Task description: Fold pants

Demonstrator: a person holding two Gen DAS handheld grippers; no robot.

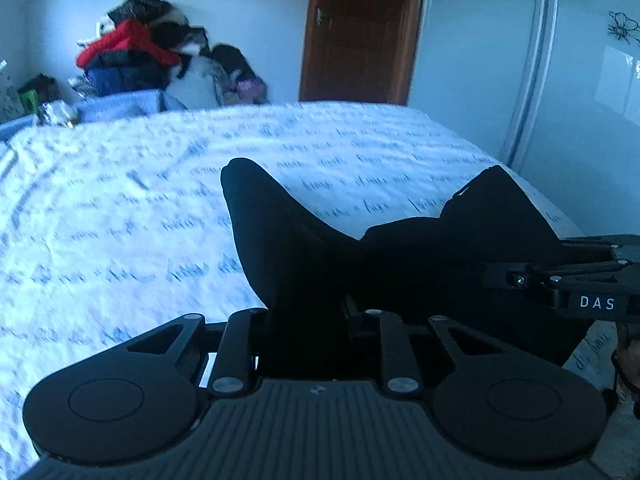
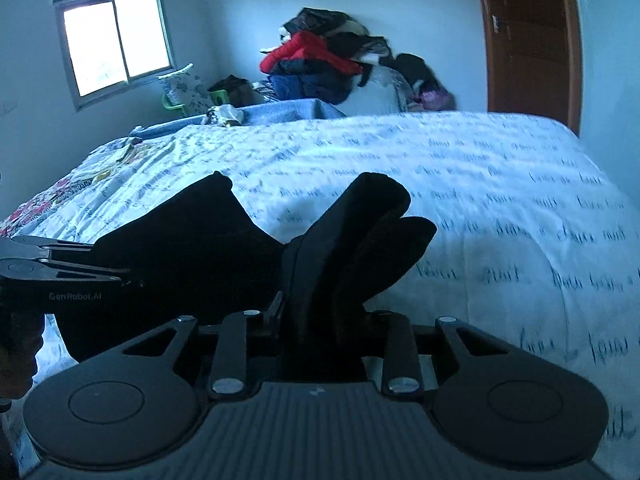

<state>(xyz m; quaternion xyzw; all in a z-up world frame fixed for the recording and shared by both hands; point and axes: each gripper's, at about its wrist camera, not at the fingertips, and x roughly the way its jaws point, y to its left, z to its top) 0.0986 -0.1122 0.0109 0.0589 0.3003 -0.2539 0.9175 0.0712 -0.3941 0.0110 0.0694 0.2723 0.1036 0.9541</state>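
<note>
The black pants (image 1: 420, 256) hang bunched between my two grippers, lifted above the near edge of the bed (image 1: 120, 208). My left gripper (image 1: 308, 312) is shut on a fold of the pants that sticks up past its fingers. My right gripper (image 2: 320, 312) is shut on another bunch of the pants (image 2: 192, 240). In the left wrist view the right gripper (image 1: 492, 276) comes in from the right and bites the cloth. In the right wrist view the left gripper (image 2: 132, 280) comes in from the left. The fingertips are hidden in the cloth.
The bed (image 2: 480, 184) has a white cover with blue script print. A pile of clothes (image 2: 320, 56) stands against the far wall. A brown door (image 1: 360, 32) is at the back, a wardrobe (image 1: 560, 80) on the right, a window (image 2: 116, 44) at the left.
</note>
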